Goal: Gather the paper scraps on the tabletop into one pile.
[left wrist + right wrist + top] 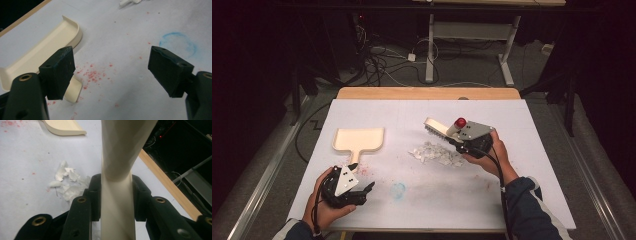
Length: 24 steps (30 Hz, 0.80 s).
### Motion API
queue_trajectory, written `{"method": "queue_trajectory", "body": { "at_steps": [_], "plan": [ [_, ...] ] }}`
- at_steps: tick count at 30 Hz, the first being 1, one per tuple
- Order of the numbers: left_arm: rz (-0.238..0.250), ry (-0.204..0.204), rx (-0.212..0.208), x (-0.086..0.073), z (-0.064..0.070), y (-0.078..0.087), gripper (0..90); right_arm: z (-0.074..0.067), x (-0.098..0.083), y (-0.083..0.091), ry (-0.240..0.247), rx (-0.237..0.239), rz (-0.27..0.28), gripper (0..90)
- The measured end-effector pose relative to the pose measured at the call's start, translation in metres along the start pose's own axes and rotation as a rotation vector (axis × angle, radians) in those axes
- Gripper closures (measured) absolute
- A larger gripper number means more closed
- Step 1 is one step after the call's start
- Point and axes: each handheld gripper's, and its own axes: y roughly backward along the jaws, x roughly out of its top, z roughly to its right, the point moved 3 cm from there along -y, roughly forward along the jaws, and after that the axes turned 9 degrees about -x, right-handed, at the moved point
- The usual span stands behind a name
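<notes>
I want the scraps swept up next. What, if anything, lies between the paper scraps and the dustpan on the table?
Nothing visible does. Between the paper scraps and the dustpan there is bare white table with faint red specks. The right tool already grips the brush above the scraps.

Blue ring stain [398, 190], red specks [93, 74]
</notes>
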Motion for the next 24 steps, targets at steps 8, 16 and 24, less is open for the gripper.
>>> {"method": "queue_trajectory", "body": {
  "at_steps": [8,16,24],
  "plan": [
    [-0.006,-0.008,-0.006,-0.002,-0.001,-0.001,21.4,0.000,0.002,0.013,-0.059,-0.017,-0.017,67.9],
    [0.008,-0.019,-0.004,-0.001,0.001,0.004,21.4,0.001,0.014,0.024,-0.154,0.003,-0.016,67.9],
    [0.008,-0.029,-0.010,-0.001,0.001,0.004,21.4,-0.008,0.027,0.032,-0.219,0.039,-0.015,67.8]
  ]
}}
